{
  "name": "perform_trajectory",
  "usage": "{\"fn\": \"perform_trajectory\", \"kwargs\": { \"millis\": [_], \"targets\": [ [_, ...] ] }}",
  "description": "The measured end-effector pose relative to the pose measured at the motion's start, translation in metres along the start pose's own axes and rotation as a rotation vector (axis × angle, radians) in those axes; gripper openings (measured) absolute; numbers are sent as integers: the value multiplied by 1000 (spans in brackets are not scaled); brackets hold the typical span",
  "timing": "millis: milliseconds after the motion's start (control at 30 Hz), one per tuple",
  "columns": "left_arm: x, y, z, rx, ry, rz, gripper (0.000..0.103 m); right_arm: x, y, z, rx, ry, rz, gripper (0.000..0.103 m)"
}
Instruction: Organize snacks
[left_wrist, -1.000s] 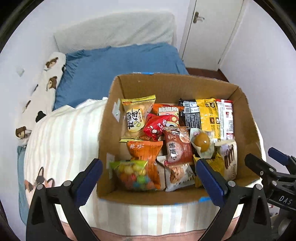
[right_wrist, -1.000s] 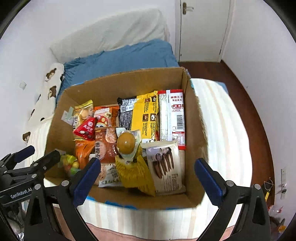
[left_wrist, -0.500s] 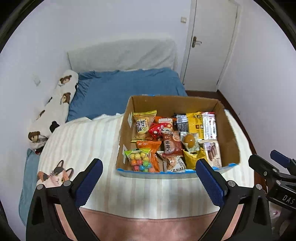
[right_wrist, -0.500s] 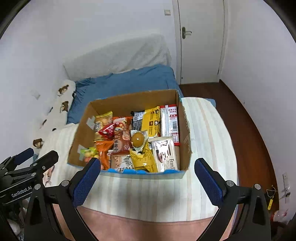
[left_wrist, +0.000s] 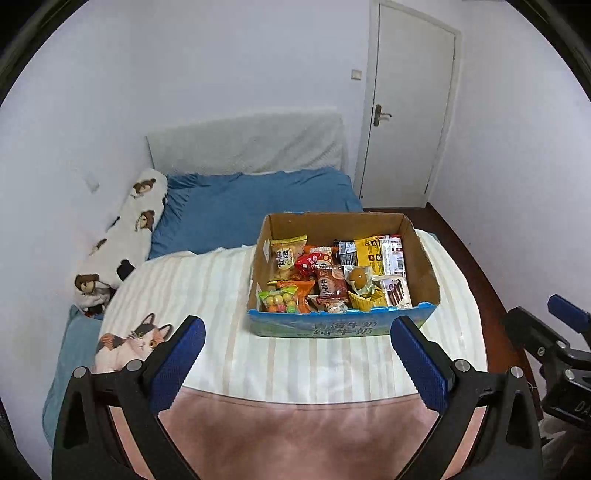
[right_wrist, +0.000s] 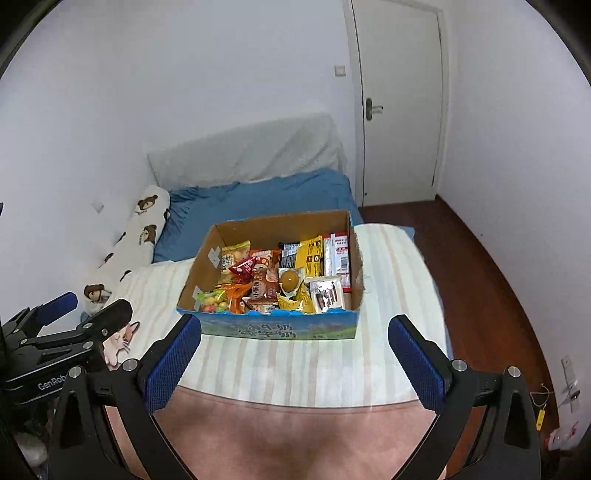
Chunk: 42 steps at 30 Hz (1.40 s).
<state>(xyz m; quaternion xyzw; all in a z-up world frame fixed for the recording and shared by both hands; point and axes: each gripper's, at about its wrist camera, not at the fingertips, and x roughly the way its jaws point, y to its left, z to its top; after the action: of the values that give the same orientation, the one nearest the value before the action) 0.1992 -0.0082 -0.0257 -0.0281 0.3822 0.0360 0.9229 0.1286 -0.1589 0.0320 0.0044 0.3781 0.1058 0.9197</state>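
An open cardboard box (left_wrist: 424, 258) (right_wrist: 199, 266) stands on the striped bed cover, filled with several snack packets: a bag of coloured candy balls (left_wrist: 277, 301) (right_wrist: 211, 301), a yellow packet (left_wrist: 367, 253) (right_wrist: 312, 254), a brown egg-like snack (left_wrist: 357, 277) (right_wrist: 289, 279). My left gripper (left_wrist: 297, 363) is open and empty, well back from the box. My right gripper (right_wrist: 293, 362) is open and empty, also back from the box's front side.
The box sits on a striped blanket (left_wrist: 207, 295) with a cat print (left_wrist: 129, 341). Behind lie a blue sheet (left_wrist: 258, 199), a bear-print pillow (left_wrist: 122, 236) and a white door (left_wrist: 410, 110). Wooden floor (right_wrist: 480, 266) lies to the right.
Both grippers have pulled back and up from just above the box; the box now looks small and the whole room shows. Both stay open and empty.
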Motion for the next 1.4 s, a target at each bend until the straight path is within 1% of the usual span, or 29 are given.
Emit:
{"fn": "perform_trajectory", "kwargs": {
  "millis": [200,300,467,633,833,1000,1233,1400],
  "targets": [
    [-37,0,-13,4,-43,16,103,-43,5,-6,-8,-42,1,103],
    [-50,0,-16,3,-53,8,103,-59,8,-10,-14,-52,5,103],
    [-63,-1,-22,2,-62,-4,103,-71,10,-16,-17,-46,12,103],
    [-60,-1,-25,-6,-43,-6,103,-71,10,-18,-15,-41,8,103],
    [-46,-1,-24,-13,-37,17,103,-56,7,-17,-8,-36,-21,103],
    [-29,-1,-18,-11,-37,39,103,-30,3,-12,12,-17,-39,103],
    [7,-4,-2,4,-21,58,103,9,0,0,24,-5,-64,103],
    [38,-3,7,-5,20,63,103,42,-3,10,33,19,-83,103]
  ]
}}
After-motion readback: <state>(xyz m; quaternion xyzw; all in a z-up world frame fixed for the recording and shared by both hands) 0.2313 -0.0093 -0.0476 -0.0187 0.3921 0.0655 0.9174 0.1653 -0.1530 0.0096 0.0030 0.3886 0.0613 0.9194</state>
